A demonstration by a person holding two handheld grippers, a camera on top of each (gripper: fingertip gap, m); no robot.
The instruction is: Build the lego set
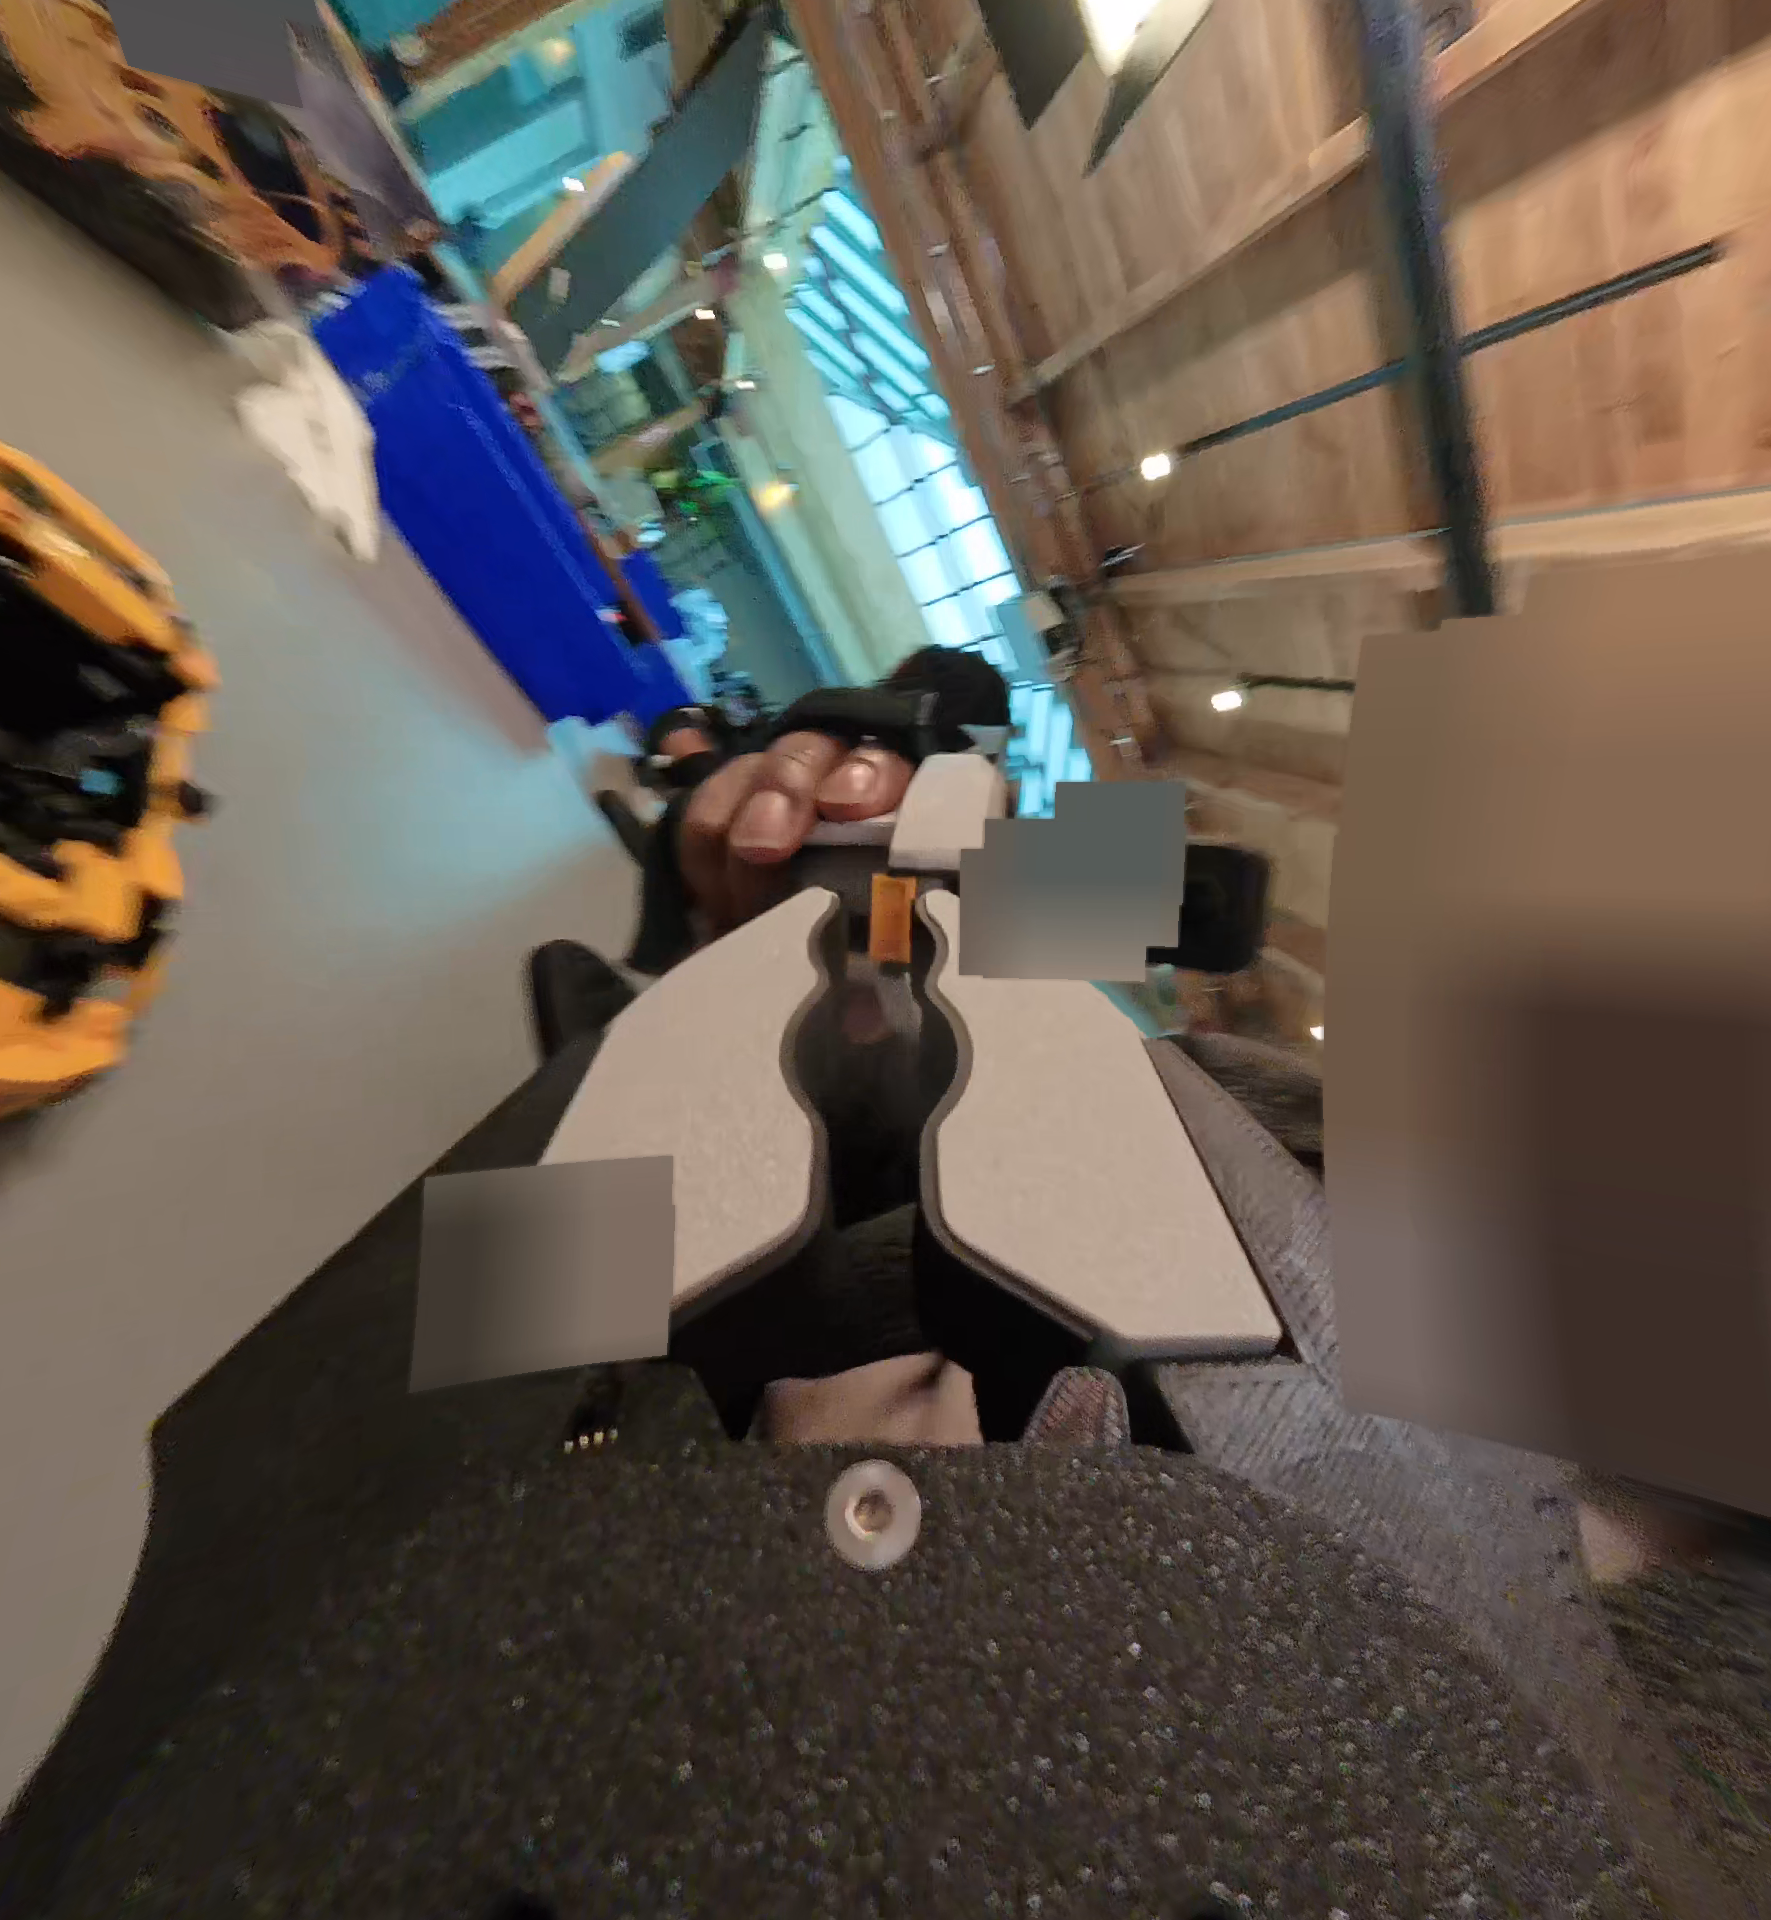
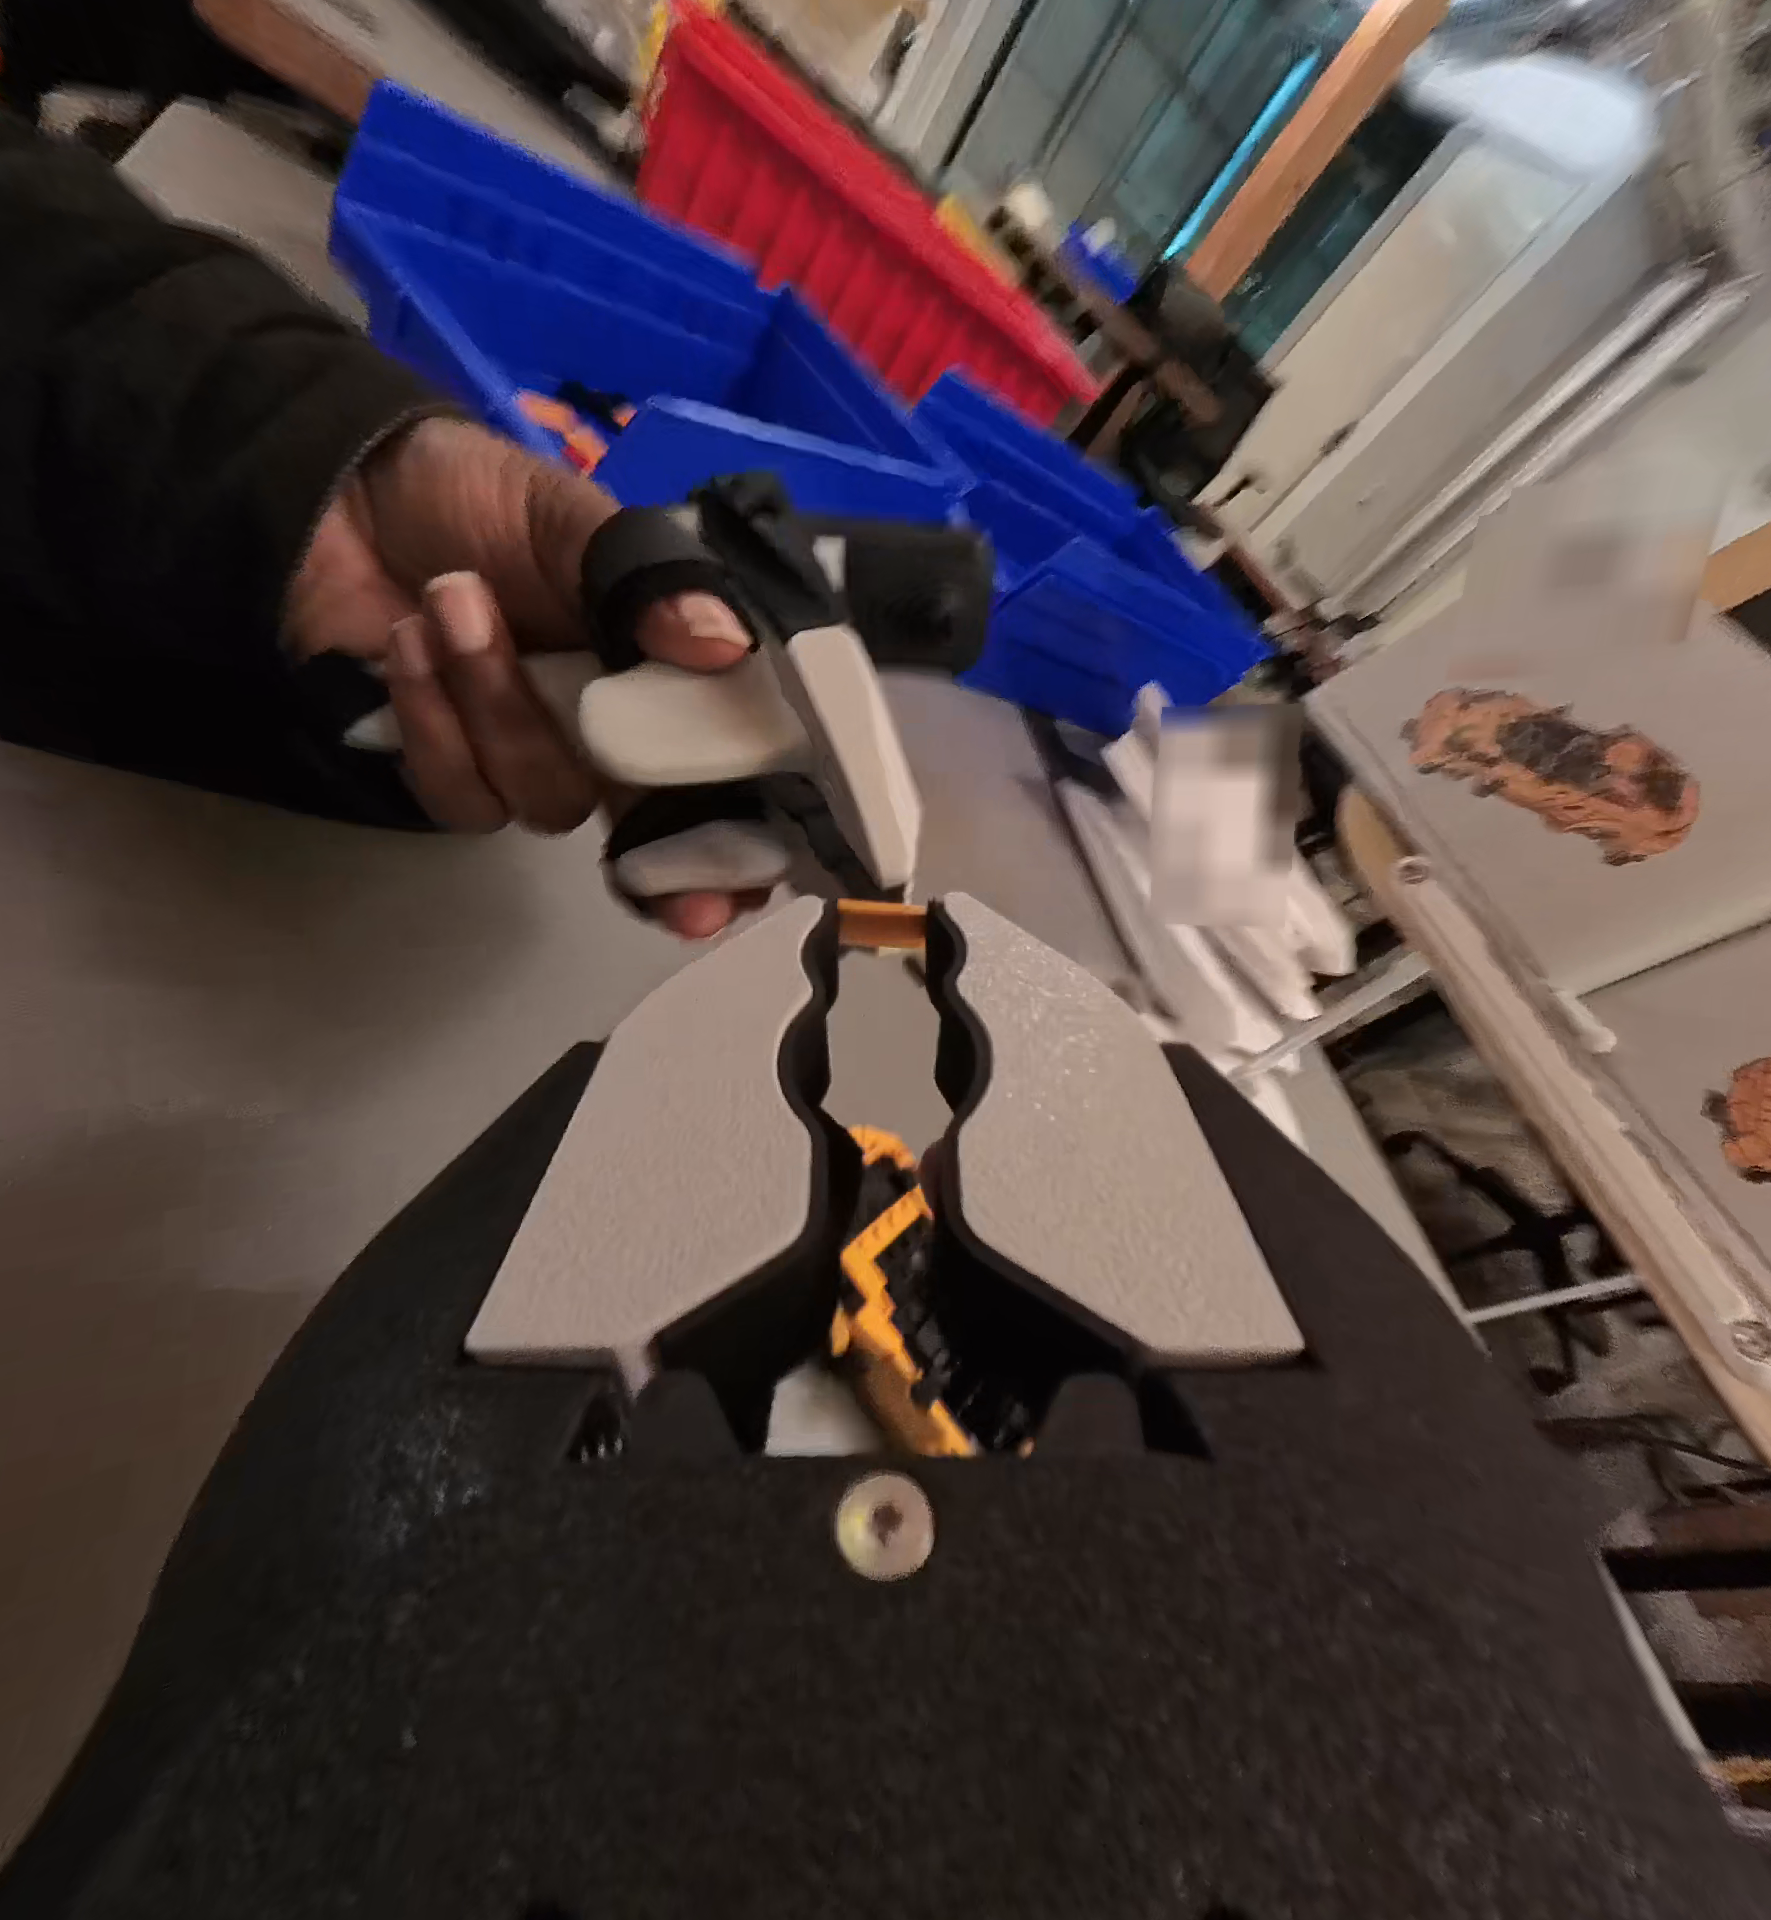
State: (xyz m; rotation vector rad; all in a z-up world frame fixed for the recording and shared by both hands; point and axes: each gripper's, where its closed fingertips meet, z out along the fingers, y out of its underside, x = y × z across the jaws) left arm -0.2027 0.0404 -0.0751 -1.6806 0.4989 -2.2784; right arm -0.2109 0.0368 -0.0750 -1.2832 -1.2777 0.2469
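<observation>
Here, piece: a small orange lego piece (image 2: 882, 924), flat and oblong.
Right gripper (image 2: 883, 925): fingertips clamp the piece's two ends.
Left gripper (image 1: 879, 920): tips beside the same piece (image 1: 888, 921); contact unclear, perhaps touching.
Model: orange-and-black lego car (image 1: 39, 769), blurred, on the grey table (image 1: 361, 831), near its edge.

In the right wrist view, the small brick (image 2: 882, 924) sits between the right gripper (image 2: 883, 927) fingertips; the left gripper (image 2: 756, 748) lies at eleven o'clock, bins (image 2: 652, 343) behind it, the model (image 2: 886, 1288) under the fingers.
</observation>
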